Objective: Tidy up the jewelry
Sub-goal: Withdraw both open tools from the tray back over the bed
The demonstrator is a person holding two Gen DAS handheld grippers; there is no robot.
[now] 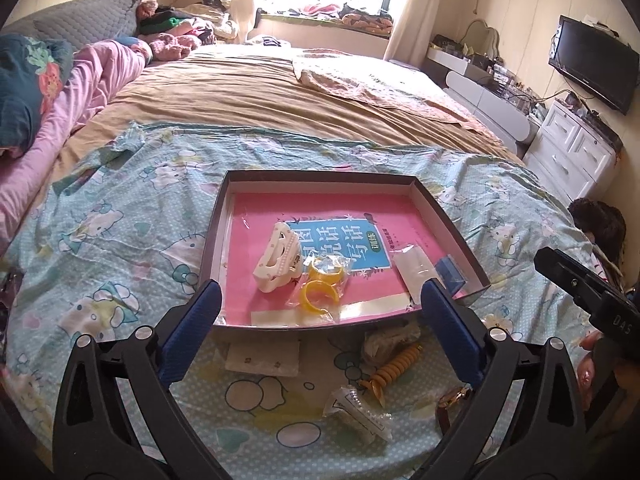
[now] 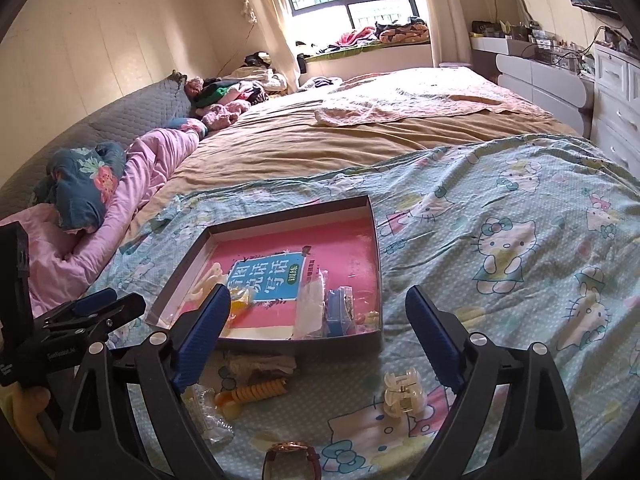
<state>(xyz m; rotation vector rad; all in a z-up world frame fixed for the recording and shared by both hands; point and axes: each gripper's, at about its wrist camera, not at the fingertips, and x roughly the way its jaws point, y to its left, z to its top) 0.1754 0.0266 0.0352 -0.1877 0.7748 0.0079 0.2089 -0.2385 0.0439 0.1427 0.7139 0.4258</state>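
- Both grippers hover over the bed with their fingers spread wide and nothing between them: the left gripper (image 1: pixel 320 312) sits over the near edge of the shallow box (image 1: pixel 216 236), the right gripper (image 2: pixel 316 328) over the box's near right corner.
- Jewelry is split. Inside the box lie a white hair claw (image 1: pixel 276 260), yellow bangles in a clear bag (image 1: pixel 322 284), a flat white packet (image 1: pixel 412 266) and a small blue case (image 1: pixel 452 272), all resting on a glossy pink booklet.
- Loose on the bedsheet (image 2: pixel 500 208), just in front of the box, are an orange spiral hair tie (image 2: pixel 260 392), a cream translucent claw clip (image 2: pixel 402 394), a bagged clear item (image 2: pixel 208 416), a watch (image 2: pixel 294 454) with a gold-toned case and dark strap, and a white card (image 1: pixel 262 356).
- Risk: the sheet is soft and wrinkled, so fingers pressing down on the small clip will likely pinch fabric too.
- Risk: crinkly plastic bags are slick; a grasp on a bag corner may slip or let the contents swing.
- Risk: the coiled tie is springy and could squirt out sideways.
- Risk: the thin cardboard box is light on a yielding mattress; a nudge to its wall could tip or slide it.
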